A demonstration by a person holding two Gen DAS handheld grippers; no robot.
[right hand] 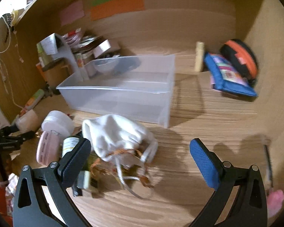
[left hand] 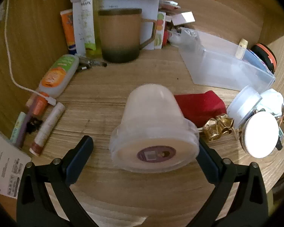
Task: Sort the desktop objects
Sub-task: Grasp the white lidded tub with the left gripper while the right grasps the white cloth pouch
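Translucent white plastic tub lies on its side on wooden worktop, w/ lid toward left gripper, jaws spread wide around it. Probably light, stiff, slippery; grip across lid rim. Right gripper released, empty.

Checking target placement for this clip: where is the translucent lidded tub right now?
In the left wrist view, the tub lies on its side mid-desk between the open left tongs, with the red cloth just behind-right.
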